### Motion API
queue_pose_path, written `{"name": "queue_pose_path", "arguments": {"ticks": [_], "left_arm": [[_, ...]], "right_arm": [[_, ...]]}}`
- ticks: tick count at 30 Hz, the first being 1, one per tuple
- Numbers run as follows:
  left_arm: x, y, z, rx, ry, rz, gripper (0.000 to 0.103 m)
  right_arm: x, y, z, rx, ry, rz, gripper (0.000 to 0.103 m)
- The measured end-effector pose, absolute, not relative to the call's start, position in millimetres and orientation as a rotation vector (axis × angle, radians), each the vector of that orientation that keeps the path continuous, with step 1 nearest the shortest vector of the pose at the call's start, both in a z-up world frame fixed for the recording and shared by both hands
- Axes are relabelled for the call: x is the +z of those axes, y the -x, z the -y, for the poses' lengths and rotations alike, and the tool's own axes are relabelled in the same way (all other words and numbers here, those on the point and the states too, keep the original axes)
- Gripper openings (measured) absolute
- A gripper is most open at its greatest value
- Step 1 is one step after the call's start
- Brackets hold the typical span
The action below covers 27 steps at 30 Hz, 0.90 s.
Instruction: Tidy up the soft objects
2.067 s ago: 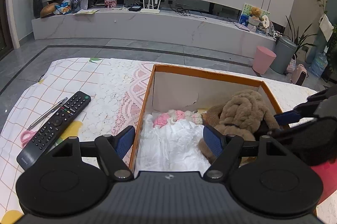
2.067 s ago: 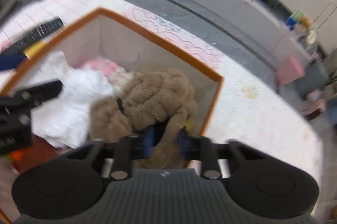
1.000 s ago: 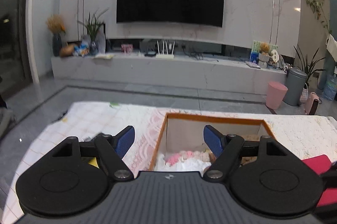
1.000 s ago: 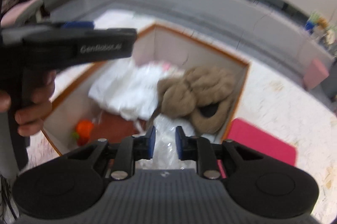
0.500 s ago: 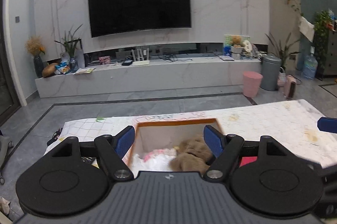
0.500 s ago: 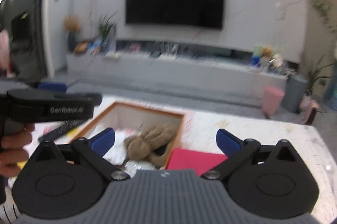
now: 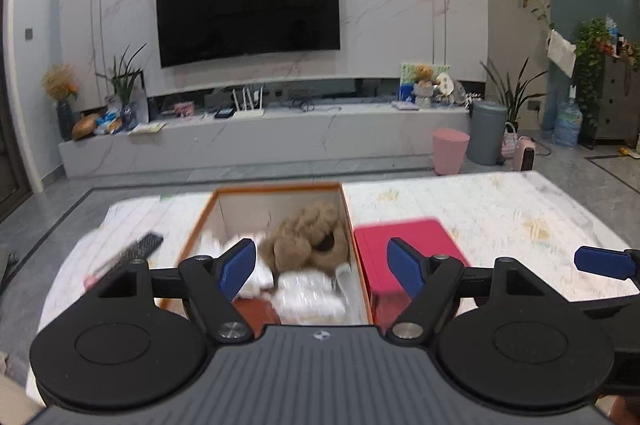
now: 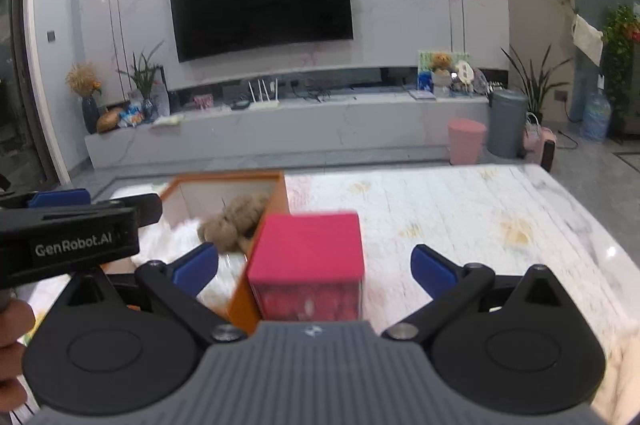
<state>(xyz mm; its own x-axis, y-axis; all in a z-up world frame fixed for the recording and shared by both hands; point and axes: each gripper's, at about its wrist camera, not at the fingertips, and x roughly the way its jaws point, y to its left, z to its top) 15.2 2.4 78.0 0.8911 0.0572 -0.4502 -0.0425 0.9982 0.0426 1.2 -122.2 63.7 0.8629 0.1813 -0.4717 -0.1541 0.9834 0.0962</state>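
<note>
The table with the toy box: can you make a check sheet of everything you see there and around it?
Surface: table under a pale patterned cloth.
Job's things: brown plush toy and white soft items lie inside the orange box.
Clutter: red box beside the orange box; remote to its left.
Grippers: left gripper open, empty; right gripper open, empty.
Cables: nothing seen on the table.
Surroundings: TV, pink bin, grey bin.
</note>
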Motion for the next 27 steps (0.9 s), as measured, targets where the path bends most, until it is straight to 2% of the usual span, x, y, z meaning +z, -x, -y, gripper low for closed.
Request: {"name": "queue_pose_path", "arguments": {"ticks": [8,14,27], "left_arm": [[39.0,-2.8,21.6,0.07,-0.08,-0.453,0.089],[22.8,-0.4,22.1,0.049,-0.01,-0.469,0.089],[-3.0,-5.0,20.0,0.115,-0.071,-0.52,0.089]], "right_arm": [[9.3,12.9,131.6,0.18,-0.045,-0.55,0.1],[-5.7,11.0,139.1,0.157,-0.046,-0.54,0.1],[-34.0,-2.5,120.5,0.188,-0.007,-0.615,0.1]]}}
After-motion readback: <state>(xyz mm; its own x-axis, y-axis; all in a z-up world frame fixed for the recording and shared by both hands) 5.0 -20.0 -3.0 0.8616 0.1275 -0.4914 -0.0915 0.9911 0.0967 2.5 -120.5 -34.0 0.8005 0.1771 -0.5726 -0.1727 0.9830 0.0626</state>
